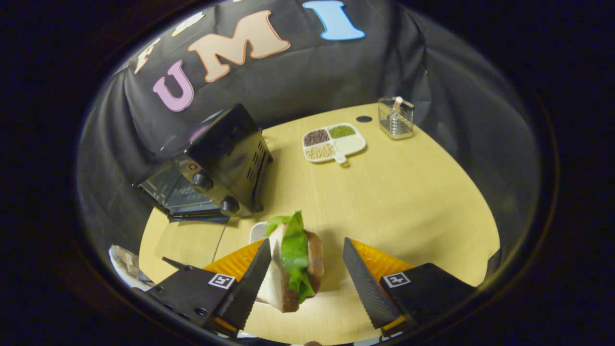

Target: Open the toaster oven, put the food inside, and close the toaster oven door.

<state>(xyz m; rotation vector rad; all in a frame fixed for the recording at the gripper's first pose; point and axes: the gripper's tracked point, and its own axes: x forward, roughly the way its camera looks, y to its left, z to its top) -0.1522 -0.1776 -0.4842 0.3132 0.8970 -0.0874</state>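
Gripper (307, 262) spread wide, sandwich (294, 262) between the fingers, leaning against the left finger (250, 283) and clear of the right one. White plate (258, 231) peeking out just behind the sandwich. Oven (221, 166) beyond and to the left on the table (408, 192), door (185, 204) dropped open. Divided tray (333, 142) of grains farther back, wire holder (395, 117) near it.

Just the one cam, riding on the gripper (307, 269) and looking forward and down along its fingers. It sits close above the table (408, 202), with the booth wall far behind.
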